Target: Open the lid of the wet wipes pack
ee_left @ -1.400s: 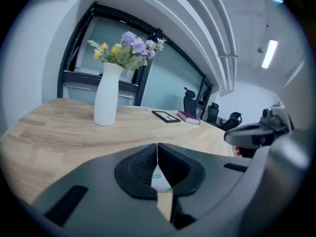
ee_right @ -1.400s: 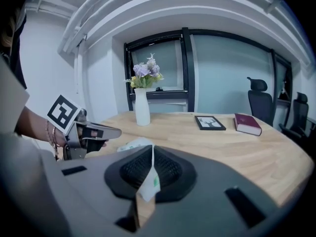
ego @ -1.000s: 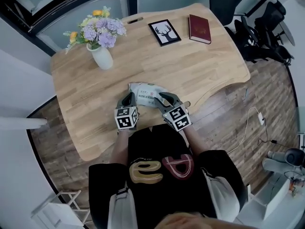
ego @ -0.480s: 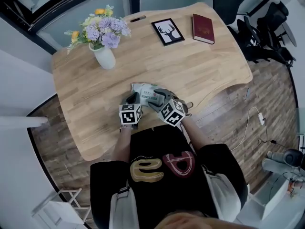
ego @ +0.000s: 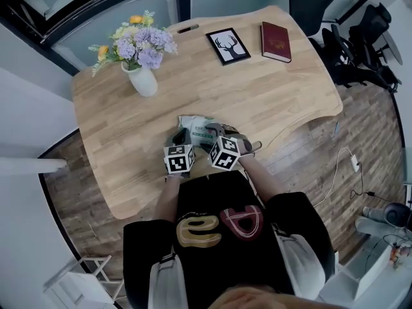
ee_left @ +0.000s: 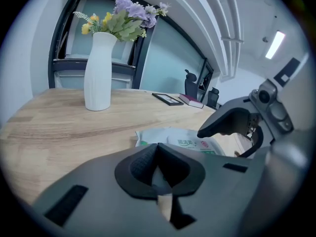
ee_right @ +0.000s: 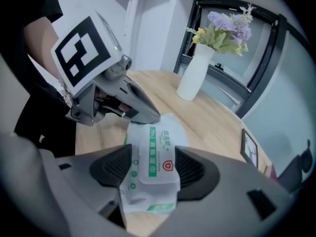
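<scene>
Wet wipes pack (ee_right: 168, 137) lies flat on the pale, grained wooden table (ego: 257, 95), near its front edge and just before us, between our two grippers. Its lid (ee_right: 154, 164) sits down flush against the pack, so we judge the opening not yet done: the flap has to be caught at an edge and lifted. Our right gripper (ee_right: 153, 158) has its jaws spread wide and has just been opening them; they straddle the pack with the lid between them, and the pads do not press on it. Our left gripper (ee_left: 157, 154) has its jaws closed together at the pack's other end; whether they pinch the film there we cannot tell. We see a soft, crinkled white wrapper with green print, a stiffer smooth flap with rounded corners, and dark ribbed rubbery pads (ee_right: 114, 168).
</scene>
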`<state>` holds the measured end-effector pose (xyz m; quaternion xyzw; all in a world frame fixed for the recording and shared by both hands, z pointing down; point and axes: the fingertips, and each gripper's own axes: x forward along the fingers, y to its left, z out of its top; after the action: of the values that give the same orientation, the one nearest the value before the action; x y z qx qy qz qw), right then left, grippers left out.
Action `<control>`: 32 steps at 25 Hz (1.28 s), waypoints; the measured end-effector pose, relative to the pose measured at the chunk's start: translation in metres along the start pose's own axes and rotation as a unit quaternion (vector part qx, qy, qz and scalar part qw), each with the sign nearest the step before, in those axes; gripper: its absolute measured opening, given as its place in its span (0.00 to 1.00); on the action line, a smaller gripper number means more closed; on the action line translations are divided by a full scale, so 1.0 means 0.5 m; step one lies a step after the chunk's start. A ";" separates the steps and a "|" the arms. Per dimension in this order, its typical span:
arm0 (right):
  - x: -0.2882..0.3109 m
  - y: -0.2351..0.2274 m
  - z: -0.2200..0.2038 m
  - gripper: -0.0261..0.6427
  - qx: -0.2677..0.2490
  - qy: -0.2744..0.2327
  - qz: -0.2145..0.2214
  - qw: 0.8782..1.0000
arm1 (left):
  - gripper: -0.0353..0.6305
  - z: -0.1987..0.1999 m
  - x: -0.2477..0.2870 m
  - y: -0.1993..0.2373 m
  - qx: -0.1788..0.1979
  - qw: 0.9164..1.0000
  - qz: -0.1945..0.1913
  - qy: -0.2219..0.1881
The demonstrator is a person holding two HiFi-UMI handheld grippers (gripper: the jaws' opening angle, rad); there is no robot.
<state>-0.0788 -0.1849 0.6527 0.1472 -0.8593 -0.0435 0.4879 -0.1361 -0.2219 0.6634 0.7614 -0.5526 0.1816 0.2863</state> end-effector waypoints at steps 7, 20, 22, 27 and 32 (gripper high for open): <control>0.013 -0.003 -0.004 0.46 0.014 0.010 0.027 0.999 | 0.08 -0.002 0.000 0.001 0.001 1.000 0.003 0.001; 0.020 -0.019 0.000 0.41 0.030 0.013 0.051 0.998 | 0.08 -0.001 0.003 0.003 0.008 1.000 0.009 0.002; 0.021 -0.019 0.000 0.41 0.028 0.015 0.051 0.998 | 0.08 -0.001 0.003 0.004 0.007 1.000 0.011 0.002; 0.019 -0.016 0.001 0.38 0.022 0.015 0.067 0.997 | 0.08 -0.002 0.004 0.003 0.014 1.000 0.010 0.002; 0.015 -0.010 0.005 0.34 0.015 0.007 0.078 0.997 | 0.08 -0.003 0.004 0.000 0.032 0.999 -0.004 0.007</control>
<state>-0.0833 -0.1918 0.6564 0.0867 -0.8653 0.0086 0.4936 -0.1354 -0.2221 0.6658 0.7710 -0.5414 0.2040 0.2663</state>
